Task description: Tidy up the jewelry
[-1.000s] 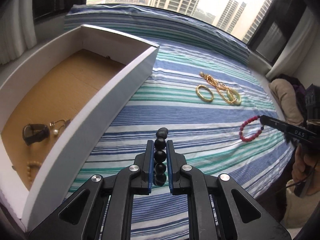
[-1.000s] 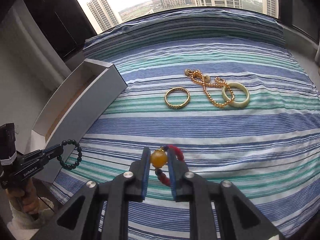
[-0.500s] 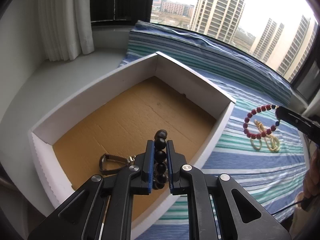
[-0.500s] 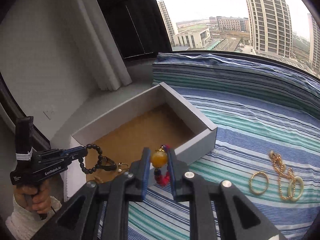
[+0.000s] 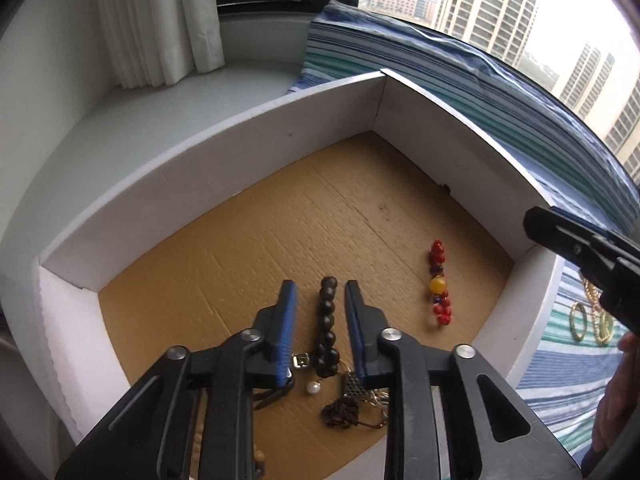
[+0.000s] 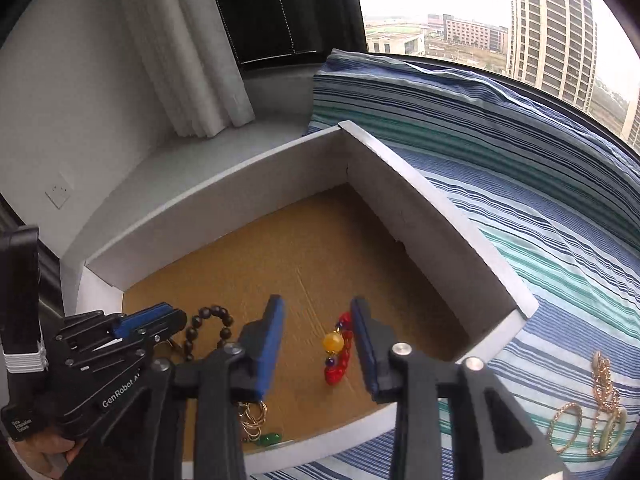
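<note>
Both bracelets down in the box, jaws spread on both sides.

I hold the left gripper [image 5: 318,304] spread astride the dark bead bracelet [image 5: 327,326], and the right gripper [image 6: 318,334] spread beside the red bead bracelet [image 6: 338,350]; both lie on the brown floor of the white box [image 5: 224,168]. To finish well, I lift each straight up, clear of beads, before reaching for the gold bangle [image 6: 565,426] on the striped cloth [image 6: 540,208].

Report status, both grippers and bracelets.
Left gripper open, right gripper open. Black bracelet and red bracelet lie in box. Nothing blocking.
</note>
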